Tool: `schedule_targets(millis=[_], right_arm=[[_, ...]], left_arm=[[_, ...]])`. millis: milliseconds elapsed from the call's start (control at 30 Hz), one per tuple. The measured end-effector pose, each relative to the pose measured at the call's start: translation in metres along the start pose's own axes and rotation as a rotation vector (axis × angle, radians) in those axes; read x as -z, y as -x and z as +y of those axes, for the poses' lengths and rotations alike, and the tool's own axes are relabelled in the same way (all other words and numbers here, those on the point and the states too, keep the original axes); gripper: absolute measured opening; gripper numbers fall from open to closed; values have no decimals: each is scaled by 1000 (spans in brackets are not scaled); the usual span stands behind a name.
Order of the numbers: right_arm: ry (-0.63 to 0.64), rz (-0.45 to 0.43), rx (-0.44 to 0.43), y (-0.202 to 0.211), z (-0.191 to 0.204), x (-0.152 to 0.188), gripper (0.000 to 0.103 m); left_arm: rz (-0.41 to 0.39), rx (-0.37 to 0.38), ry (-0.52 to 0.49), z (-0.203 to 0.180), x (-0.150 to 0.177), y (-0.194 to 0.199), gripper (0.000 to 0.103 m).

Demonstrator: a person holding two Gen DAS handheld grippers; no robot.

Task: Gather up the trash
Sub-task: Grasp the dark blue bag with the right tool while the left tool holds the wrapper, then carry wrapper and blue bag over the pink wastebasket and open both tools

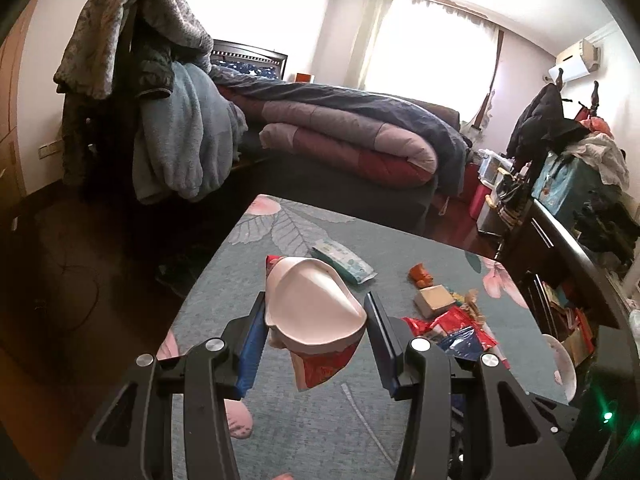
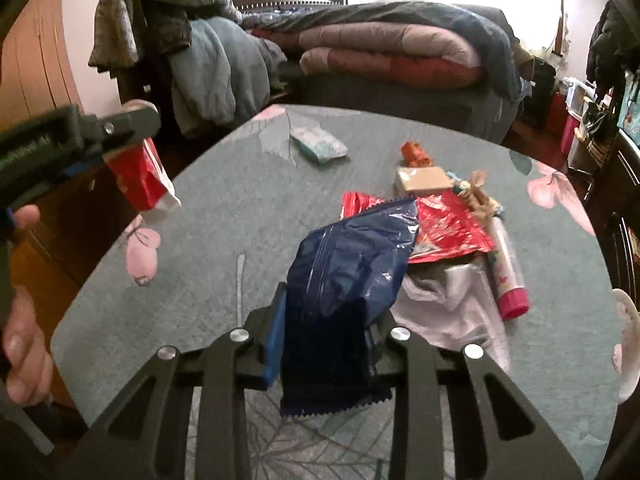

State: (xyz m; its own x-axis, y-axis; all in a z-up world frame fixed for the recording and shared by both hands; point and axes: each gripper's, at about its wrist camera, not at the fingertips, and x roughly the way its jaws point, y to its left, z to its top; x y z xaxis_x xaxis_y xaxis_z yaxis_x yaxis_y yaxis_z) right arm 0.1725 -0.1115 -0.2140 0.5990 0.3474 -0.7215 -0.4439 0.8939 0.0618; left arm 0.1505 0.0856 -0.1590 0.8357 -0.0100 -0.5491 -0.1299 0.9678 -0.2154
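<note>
My left gripper (image 1: pixel 316 312) is shut on a crushed red and white paper cup (image 1: pixel 312 300) and holds it above the table's left side; the cup also shows in the right wrist view (image 2: pixel 142 178). My right gripper (image 2: pixel 332 320) is shut on a dark blue snack wrapper (image 2: pixel 344 280), lifted over the table (image 2: pixel 224 208). On the table lie a red wrapper (image 2: pixel 448 224), a white crumpled wrapper (image 2: pixel 452 304), a pink-capped tube (image 2: pixel 506 276), a small tan box (image 2: pixel 422 180), an orange scrap (image 2: pixel 416 154) and a teal tissue pack (image 2: pixel 318 146).
The table has a grey-green floral cloth. A bed with folded quilts (image 1: pixel 352 136) stands behind it. A chair piled with clothes (image 1: pixel 160 112) is at the back left. A dark cluttered cabinet (image 1: pixel 568 240) is on the right. A white dish (image 2: pixel 628 344) sits at the table's right edge.
</note>
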Motion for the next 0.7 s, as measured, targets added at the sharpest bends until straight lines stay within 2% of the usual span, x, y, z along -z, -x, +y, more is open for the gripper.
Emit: schedule_targets(millis=[300,700], right_arm=[[-68,-45,-14,36,-20,5,31],[-132,-120,29,81,-49,14,32]], left_arm=[[-19,26,-34,-22,-2,14,48],[-48,56,-97,-57,-5,33,48]])
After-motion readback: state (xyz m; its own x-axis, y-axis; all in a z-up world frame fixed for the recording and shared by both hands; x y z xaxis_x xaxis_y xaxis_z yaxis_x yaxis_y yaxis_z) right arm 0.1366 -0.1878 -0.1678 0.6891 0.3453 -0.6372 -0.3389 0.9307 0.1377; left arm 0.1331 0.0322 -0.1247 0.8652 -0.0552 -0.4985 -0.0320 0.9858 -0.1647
